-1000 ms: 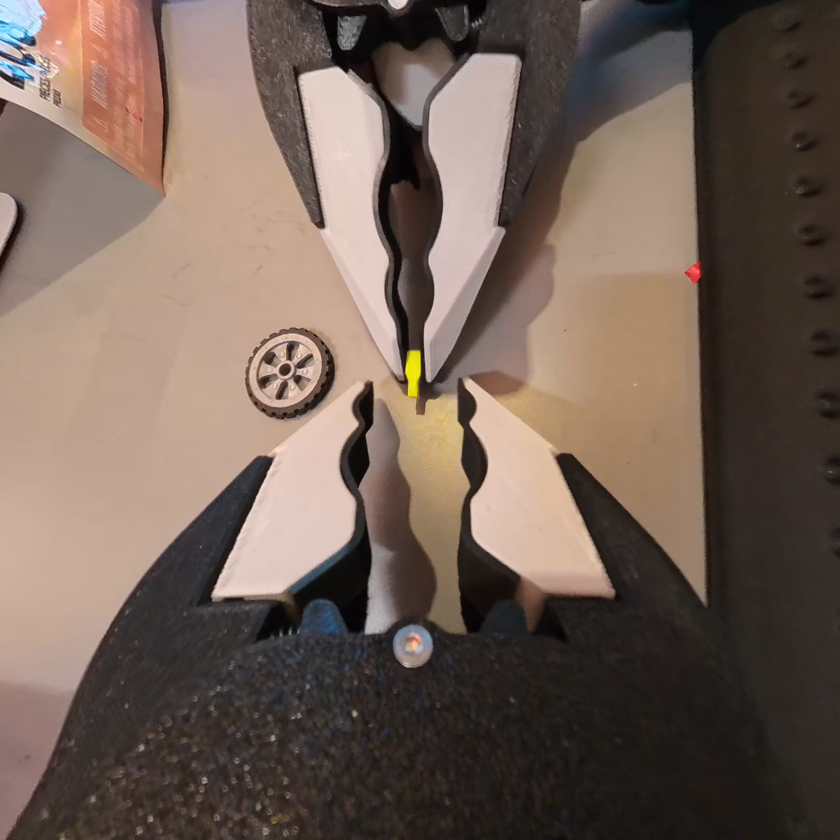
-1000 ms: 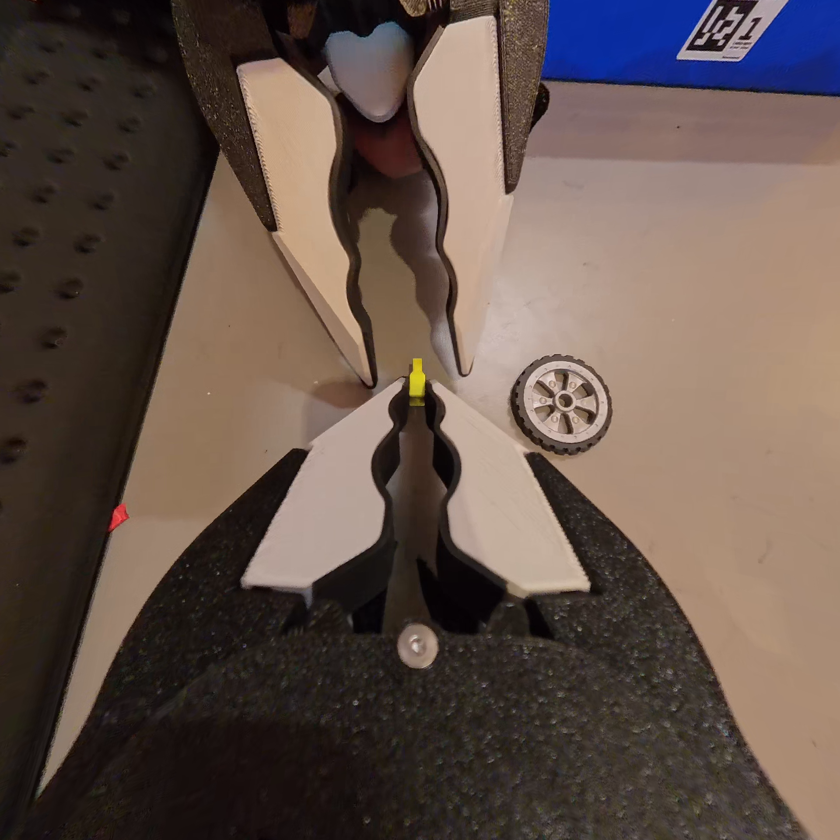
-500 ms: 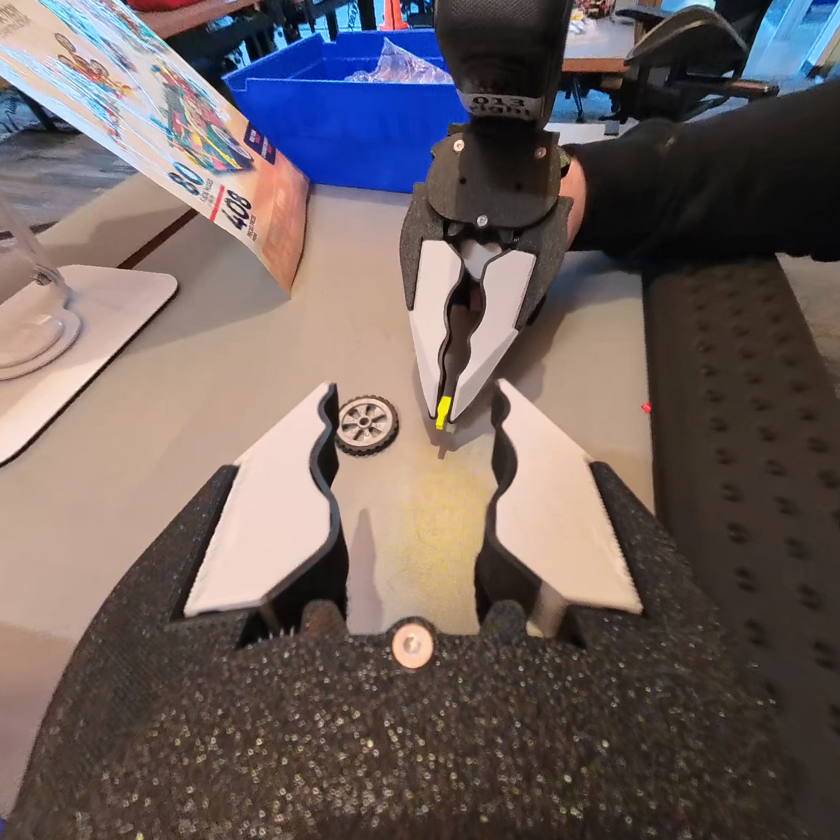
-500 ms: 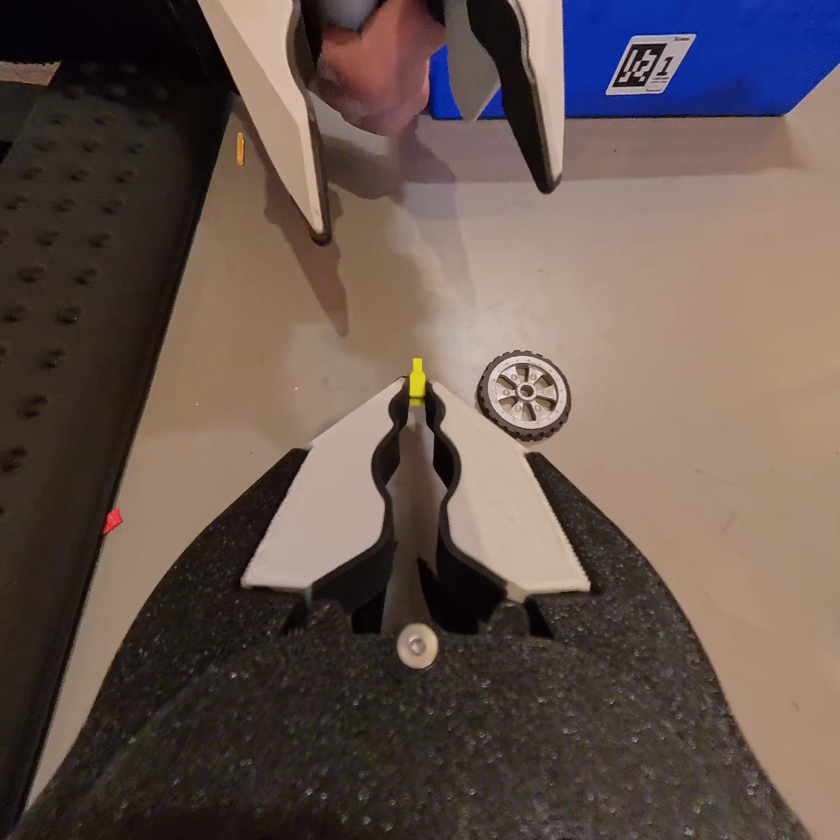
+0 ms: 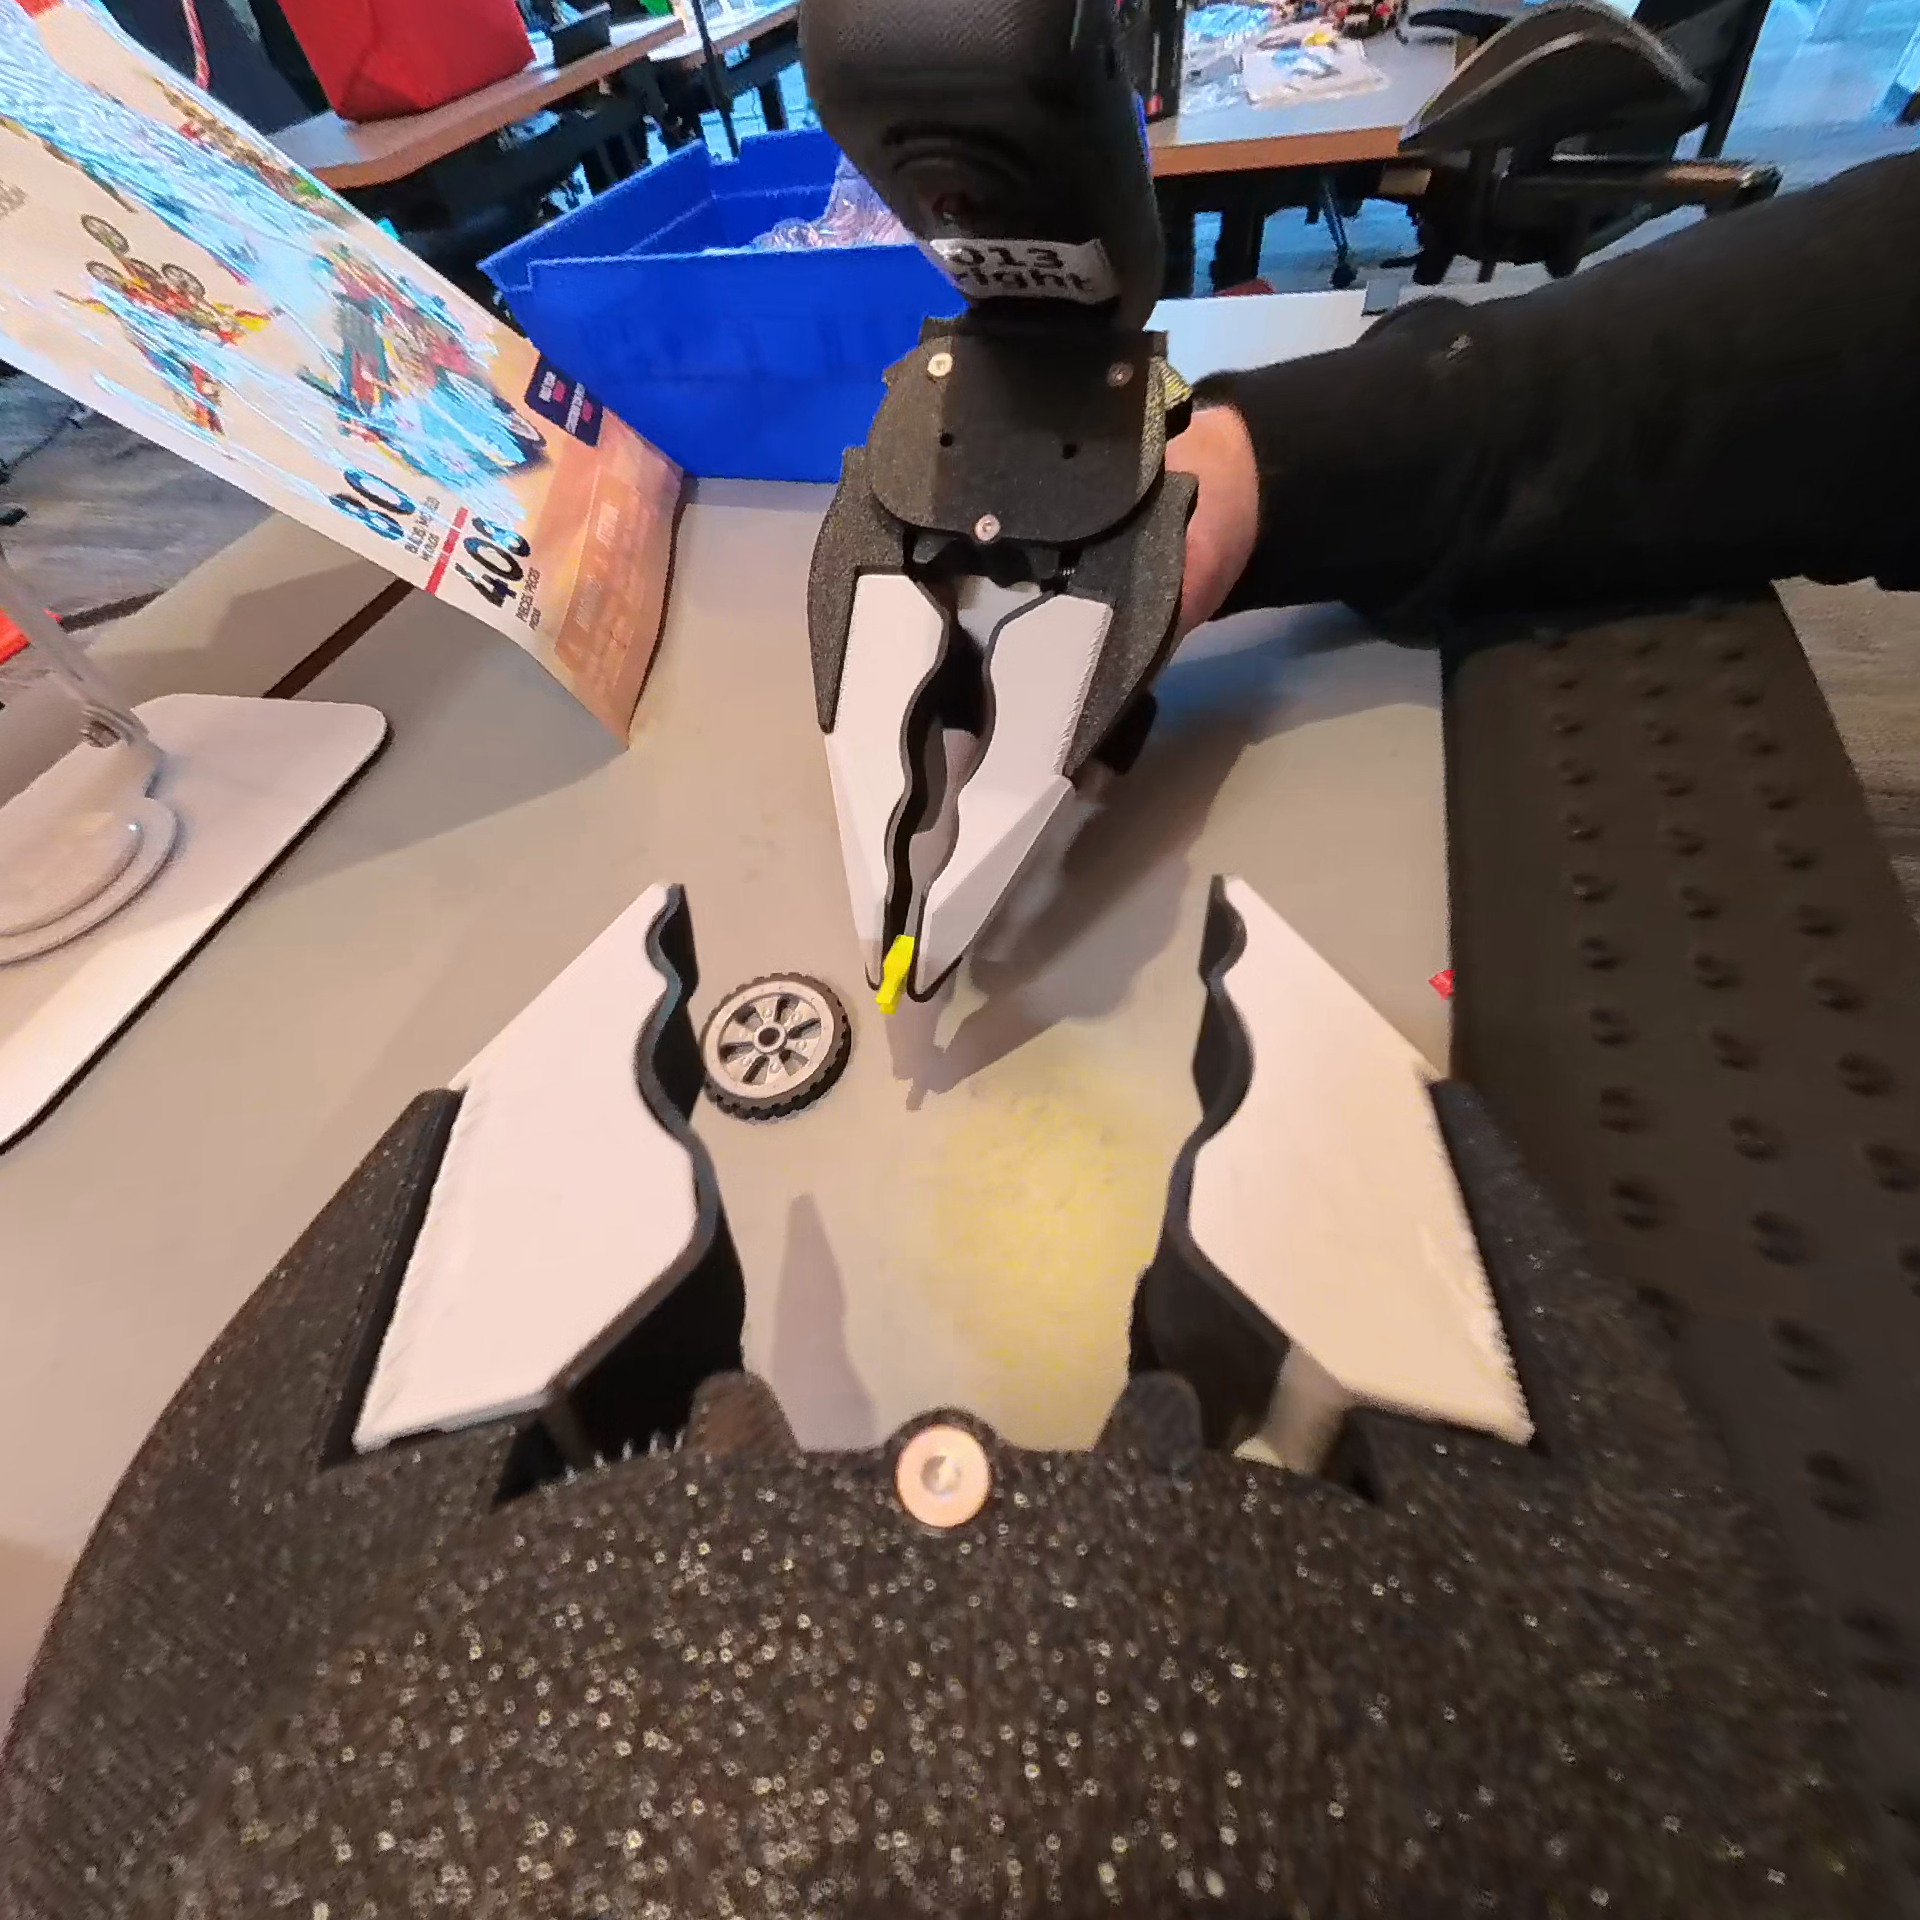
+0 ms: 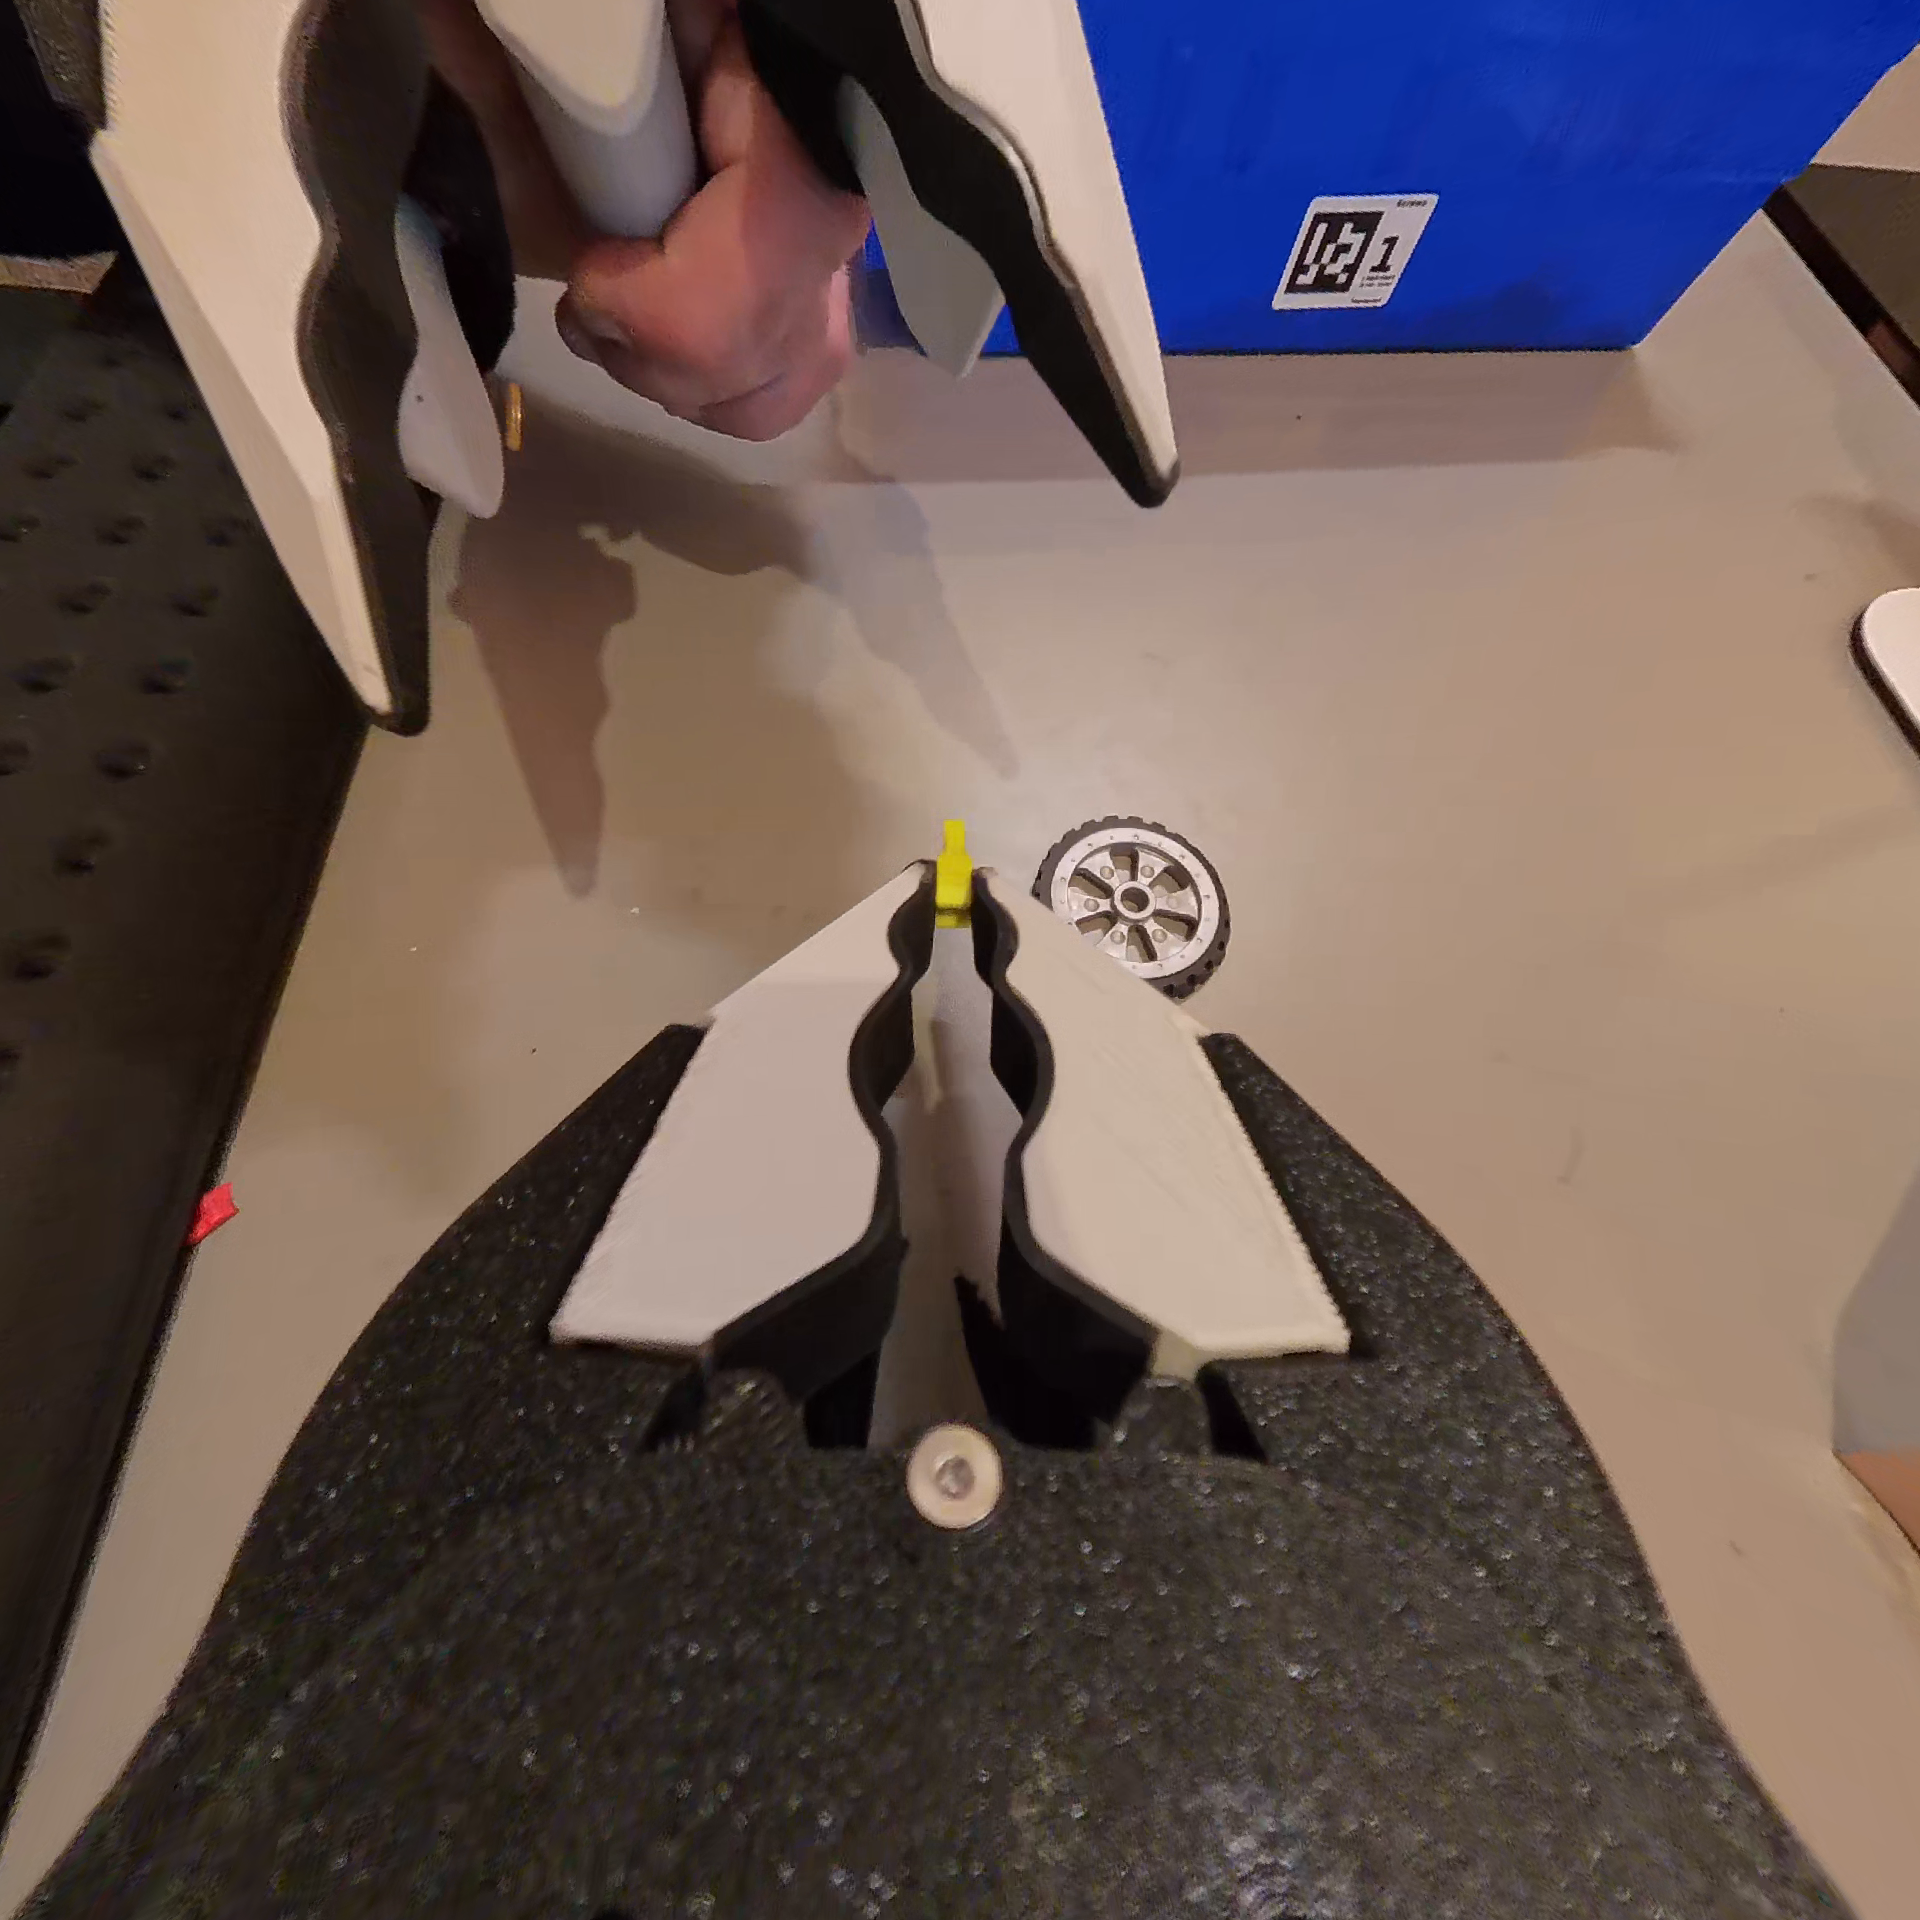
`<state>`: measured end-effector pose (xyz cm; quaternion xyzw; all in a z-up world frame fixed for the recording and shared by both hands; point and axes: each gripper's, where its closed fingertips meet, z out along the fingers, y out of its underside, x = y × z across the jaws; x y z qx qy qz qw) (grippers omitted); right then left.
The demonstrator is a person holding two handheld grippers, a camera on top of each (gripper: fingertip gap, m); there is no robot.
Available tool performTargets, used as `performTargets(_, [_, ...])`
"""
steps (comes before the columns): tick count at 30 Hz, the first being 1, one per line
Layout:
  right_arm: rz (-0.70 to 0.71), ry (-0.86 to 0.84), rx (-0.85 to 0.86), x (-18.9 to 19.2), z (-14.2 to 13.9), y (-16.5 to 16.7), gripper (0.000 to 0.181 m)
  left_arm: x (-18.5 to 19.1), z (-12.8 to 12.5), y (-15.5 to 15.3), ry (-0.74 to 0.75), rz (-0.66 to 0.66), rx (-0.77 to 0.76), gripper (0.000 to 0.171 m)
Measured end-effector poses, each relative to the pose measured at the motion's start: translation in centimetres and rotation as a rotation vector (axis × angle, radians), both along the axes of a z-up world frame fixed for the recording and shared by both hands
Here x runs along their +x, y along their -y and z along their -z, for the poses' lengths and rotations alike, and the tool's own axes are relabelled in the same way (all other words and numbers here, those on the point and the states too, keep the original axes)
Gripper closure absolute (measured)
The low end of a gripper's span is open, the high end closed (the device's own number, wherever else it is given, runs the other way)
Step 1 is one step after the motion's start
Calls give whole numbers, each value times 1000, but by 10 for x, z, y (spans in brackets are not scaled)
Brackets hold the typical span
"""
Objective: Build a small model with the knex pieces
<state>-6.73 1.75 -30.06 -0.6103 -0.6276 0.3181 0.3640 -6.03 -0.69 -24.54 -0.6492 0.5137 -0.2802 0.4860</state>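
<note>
My right gripper (image 6: 951, 878) is shut on a small yellow peg (image 6: 950, 868) and holds it just above the grey table; it also shows in the left wrist view (image 5: 899, 971), pointing down with the yellow peg (image 5: 891, 977) at its tip. A small grey wheel with a black tyre (image 5: 775, 1045) lies flat on the table just left of the peg; in the right wrist view the wheel (image 6: 1135, 902) lies just right of my fingertips. My left gripper (image 5: 940, 904) is wide open and empty, raised above the table. It shows at the top of the right wrist view (image 6: 769, 603).
A black studded mat (image 5: 1683, 935) lies along the right side of the table. A blue bin (image 5: 717, 312) stands at the back. A tilted printed booklet (image 5: 312, 343) and a white stand base (image 5: 156, 810) are at the left. A tiny red piece (image 6: 213, 1210) lies on the mat's edge. About 6 centimetres separates my left fingertips from my right. The wheel (image 6: 1135, 902) sits 4 centimetres or so from the ends of my right fingers. It is also in sight in the left wrist view (image 5: 772, 1035).
My left gripper has opened wider, lifted and drawn back from the peg, tilting up to show the room. My right gripper has kept its hold on the yellow peg.
</note>
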Motion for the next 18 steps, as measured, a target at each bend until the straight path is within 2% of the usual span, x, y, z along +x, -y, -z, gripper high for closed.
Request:
performTargets(9, [2, -31, -5, 2, -4, -1, 175, -2, 2, 9, -21, -8, 31, 77])
performTargets(18, [11, -34, -1, 4, -5, -4, 175, -32, -3, 18, -13, -84, 68, 78])
